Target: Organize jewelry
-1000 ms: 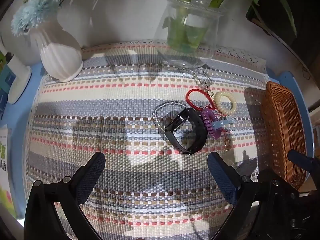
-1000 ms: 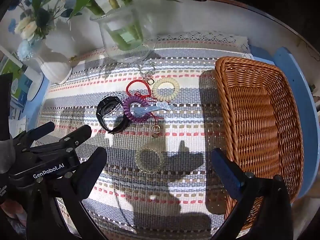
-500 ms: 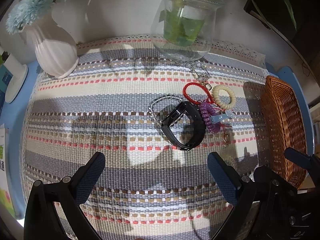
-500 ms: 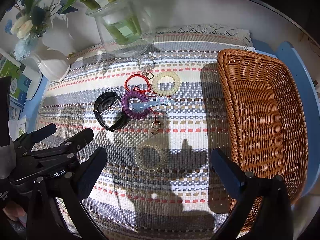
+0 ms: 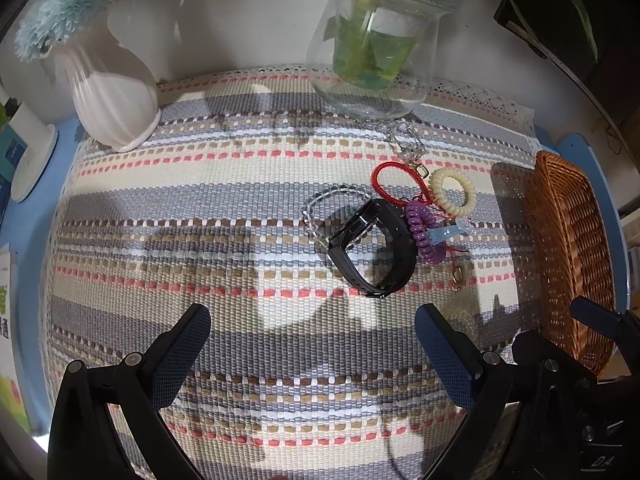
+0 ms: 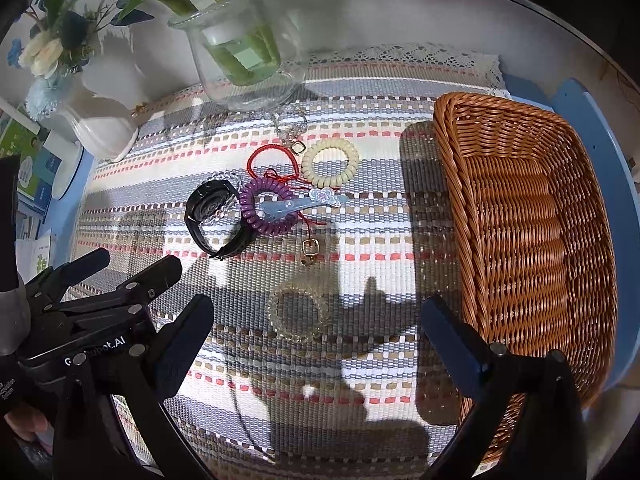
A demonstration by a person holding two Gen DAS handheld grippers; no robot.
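A pile of jewelry lies on the striped mat: a black wristband (image 5: pixel 374 250) (image 6: pixel 214 222), a clear bead bracelet (image 5: pixel 320 208), a purple coil tie (image 5: pixel 424 232) (image 6: pixel 266 210), a cream coil tie (image 5: pixel 454 190) (image 6: pixel 330 162), a red cord (image 5: pixel 390 182) (image 6: pixel 272 160) and a blue hair clip (image 5: pixel 448 233) (image 6: pixel 304 204). A clear coil tie (image 6: pixel 298 312) lies apart, nearer my right gripper. An empty wicker basket (image 6: pixel 532 240) (image 5: pixel 568 248) stands at the right. My left gripper (image 5: pixel 312 340) is open, short of the wristband. My right gripper (image 6: pixel 316 340) is open, just short of the clear coil tie.
A glass vase with green stems (image 5: pixel 376 40) (image 6: pixel 244 48) stands behind the pile. A white ribbed vase with flowers (image 5: pixel 112 84) (image 6: pixel 96 120) stands at the back left. A small keychain (image 5: pixel 408 140) lies by the glass vase. The left gripper's body (image 6: pixel 92 308) shows in the right wrist view.
Both grippers have moved forward and lower toward the jewelry; the pile and the clear coil tie look closer. Nothing was taken hold of.
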